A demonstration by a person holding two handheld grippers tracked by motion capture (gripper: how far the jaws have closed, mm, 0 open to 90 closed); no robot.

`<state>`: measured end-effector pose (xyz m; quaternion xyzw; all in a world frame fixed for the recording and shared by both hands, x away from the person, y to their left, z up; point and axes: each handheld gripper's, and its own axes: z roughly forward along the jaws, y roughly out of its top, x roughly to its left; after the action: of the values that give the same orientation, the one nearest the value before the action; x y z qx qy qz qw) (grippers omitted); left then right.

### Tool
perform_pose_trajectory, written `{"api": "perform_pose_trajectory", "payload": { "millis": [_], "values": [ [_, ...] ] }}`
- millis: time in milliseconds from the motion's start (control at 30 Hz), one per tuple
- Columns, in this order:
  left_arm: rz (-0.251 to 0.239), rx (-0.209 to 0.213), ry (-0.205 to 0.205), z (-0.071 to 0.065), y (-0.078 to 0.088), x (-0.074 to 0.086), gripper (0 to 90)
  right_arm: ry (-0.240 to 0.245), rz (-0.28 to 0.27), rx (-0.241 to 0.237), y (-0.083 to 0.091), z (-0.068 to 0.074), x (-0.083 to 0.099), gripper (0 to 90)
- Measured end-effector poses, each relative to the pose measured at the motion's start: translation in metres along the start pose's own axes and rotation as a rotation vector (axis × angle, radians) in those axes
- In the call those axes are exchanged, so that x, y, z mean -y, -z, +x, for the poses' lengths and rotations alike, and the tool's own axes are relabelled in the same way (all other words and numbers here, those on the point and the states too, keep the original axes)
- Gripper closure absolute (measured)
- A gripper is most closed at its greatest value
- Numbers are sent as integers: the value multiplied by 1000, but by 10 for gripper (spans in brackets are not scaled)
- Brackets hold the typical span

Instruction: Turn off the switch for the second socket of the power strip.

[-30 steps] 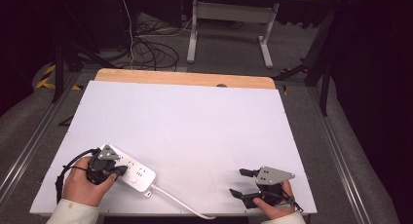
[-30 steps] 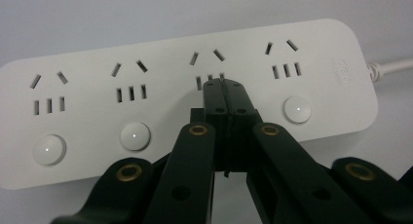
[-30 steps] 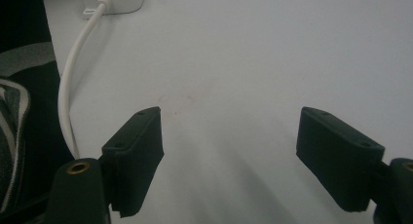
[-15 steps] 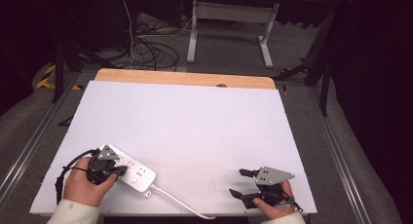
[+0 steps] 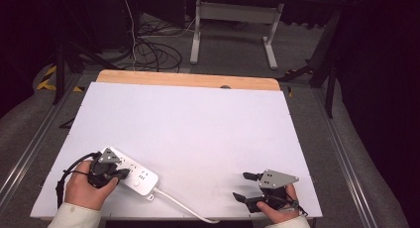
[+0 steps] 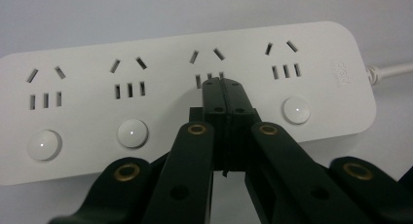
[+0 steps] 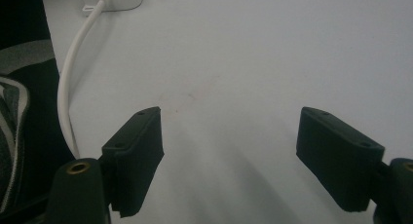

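The white power strip lies flat on the white table, near the front left corner, with its 4 socket groups facing up. Its white cable runs from the right end toward the front edge of the table, so the strip has some slack and can be pushed a little without pulling.

The left gripper is over the strip, and its jaws are fully closed, pad against pad, with nothing between them. In the left gripper view the closed tip sits over the 3rd socket group, just below its 3 small slots and between the 2nd round button and the 4th button. The 3rd button is hidden under the jaws. I judge that the jaws are kept together to make 1 narrow, stiff point, which is better for pressing a small switch than 2 open fingers. Whether the tip really presses the button I cannot tell.

The right gripper rests on the table near the front right corner, well apart from the strip. Its jaws stand wide open and hold nothing; in the right gripper view there is just bare table between them. It seems to wait there so that it does not disturb the left hand.
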<state>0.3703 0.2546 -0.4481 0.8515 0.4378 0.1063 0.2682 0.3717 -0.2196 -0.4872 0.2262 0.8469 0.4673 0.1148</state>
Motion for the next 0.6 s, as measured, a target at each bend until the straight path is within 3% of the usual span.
{"api": "perform_pose_trajectory", "payload": {
  "millis": [233, 333, 400, 467, 500, 600],
  "values": [
    [-25, 35, 27, 4, 0, 3, 900, 0, 3, 0, 0, 0, 0, 257],
    [-68, 42, 38, 5, 1, 4, 900, -2, 1, 1, 0, 0, 0, 257],
    [-69, -7, 23, 3, 2, 4, 900, -1, 2, 0, 0, 0, 0, 257],
    [-98, -5, 20, 1, 6, 3, 900, 0, 0, 2, 0, 0, 0, 257],
    [-119, -24, 2, -2, 12, 1, 900, -2, -1, 2, 0, -1, 0, 257],
    [-136, -30, -4, -6, 18, -1, 900, -1, 1, 2, 0, -1, 0, 257]
  ]
}}
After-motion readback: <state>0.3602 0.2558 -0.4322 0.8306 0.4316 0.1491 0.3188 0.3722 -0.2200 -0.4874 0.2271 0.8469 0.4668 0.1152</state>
